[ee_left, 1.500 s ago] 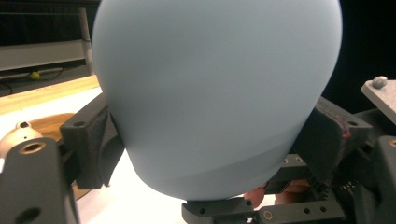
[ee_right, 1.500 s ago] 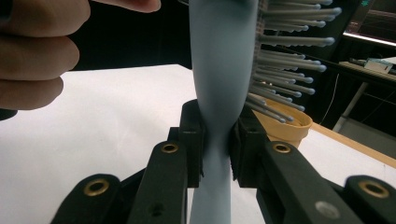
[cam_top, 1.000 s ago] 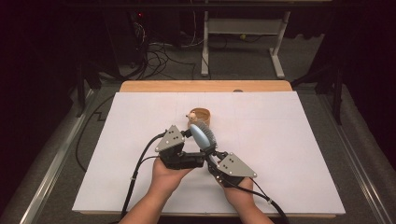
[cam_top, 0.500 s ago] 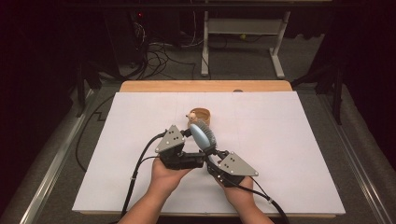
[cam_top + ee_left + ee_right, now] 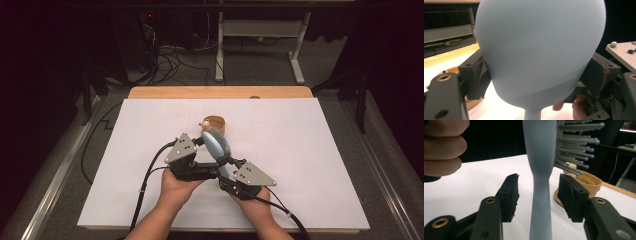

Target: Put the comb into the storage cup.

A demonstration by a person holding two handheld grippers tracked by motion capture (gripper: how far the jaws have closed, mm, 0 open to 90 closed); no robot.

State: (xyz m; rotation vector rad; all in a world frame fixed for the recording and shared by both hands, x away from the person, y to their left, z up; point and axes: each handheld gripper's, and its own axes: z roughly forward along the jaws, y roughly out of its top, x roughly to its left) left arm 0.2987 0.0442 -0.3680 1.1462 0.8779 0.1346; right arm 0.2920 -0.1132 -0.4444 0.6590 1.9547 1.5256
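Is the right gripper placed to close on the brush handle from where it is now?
Probably yes. The right gripper has its jaws open on either side of the pale blue brush, whose handle stands between the pads with gaps both sides. The left gripper grips the brush head, steadying it.

One hairbrush (image 5: 218,146) – one wooden bowl (image 5: 217,122) – two claws.

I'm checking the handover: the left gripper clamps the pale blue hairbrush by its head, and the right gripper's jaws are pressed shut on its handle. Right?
Not quite. The left gripper does clamp the pale blue hairbrush by its head, but the right gripper isn't shut on the handle: the right gripper view shows its jaws, just opening, standing clear on both sides with gaps.
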